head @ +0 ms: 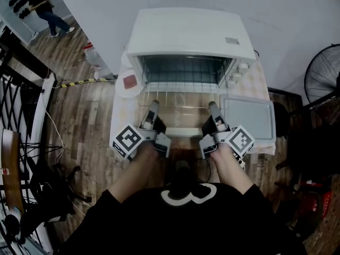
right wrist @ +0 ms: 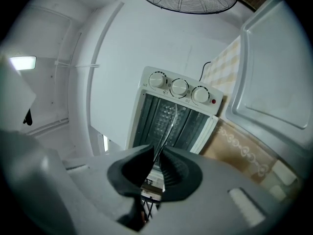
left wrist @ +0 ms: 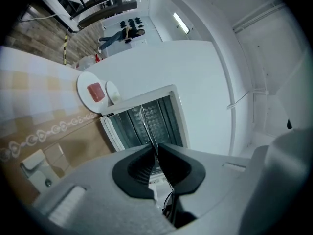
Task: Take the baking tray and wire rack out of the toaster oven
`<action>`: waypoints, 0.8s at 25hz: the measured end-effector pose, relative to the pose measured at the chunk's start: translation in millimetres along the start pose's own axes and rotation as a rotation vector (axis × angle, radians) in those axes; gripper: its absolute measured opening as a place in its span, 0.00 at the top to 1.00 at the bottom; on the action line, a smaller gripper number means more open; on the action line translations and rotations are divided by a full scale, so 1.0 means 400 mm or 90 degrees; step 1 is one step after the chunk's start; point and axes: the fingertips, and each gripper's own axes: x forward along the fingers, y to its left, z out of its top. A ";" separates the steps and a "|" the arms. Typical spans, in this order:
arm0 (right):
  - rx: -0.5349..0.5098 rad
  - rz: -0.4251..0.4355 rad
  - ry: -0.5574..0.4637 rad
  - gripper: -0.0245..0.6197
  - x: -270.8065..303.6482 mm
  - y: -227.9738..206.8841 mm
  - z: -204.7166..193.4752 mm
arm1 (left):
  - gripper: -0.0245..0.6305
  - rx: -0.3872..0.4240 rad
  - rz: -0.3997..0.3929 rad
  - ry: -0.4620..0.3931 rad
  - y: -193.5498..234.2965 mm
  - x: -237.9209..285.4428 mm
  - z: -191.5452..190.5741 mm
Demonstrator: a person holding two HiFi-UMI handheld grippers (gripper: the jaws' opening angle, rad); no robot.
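At the far left of the counter (head: 123, 122) sits a white plate (head: 129, 84) with a red thing (head: 129, 81) on it. The plate is just beside the oven (head: 188, 33).

Next comes the left hand-held gripper (head: 154, 107). It points level at the oven. In the left gripper view its 2 jaws are almost together and pinch the thin front edge of the rack (left wrist: 146, 124). So this hand-held gripper (left wrist: 156, 153) is narrow and holds the rack.

The rack (head: 183, 95) is in the middle. Its front part sticks out of the oven's mouth, over the open door (head: 183, 132). It lies flat between the 2 hands. The oven is white and stands at the back of the counter, close to the wall. Its dark inside shows behind the rack.

The right hand-held gripper (head: 213, 107) holds the other end of the rack's front edge. In the right gripper view its jaws are also almost together, with the thin wire (right wrist: 171, 124) between them. This hand-held gripper (right wrist: 159, 161) is narrow and holds the rack too. That view shows 3 knobs (right wrist: 179, 87) in a row on the oven.

The grey tray (head: 248, 117) is out of the oven. It lies flat on the counter, just beside the right hand-held gripper and the open door.

At the far right a black fan (head: 324, 73) stands off the counter.
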 end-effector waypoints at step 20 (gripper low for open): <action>-0.013 0.002 -0.041 0.91 -0.206 0.074 -0.110 | 0.91 0.013 -0.034 0.025 -0.042 -0.207 -0.046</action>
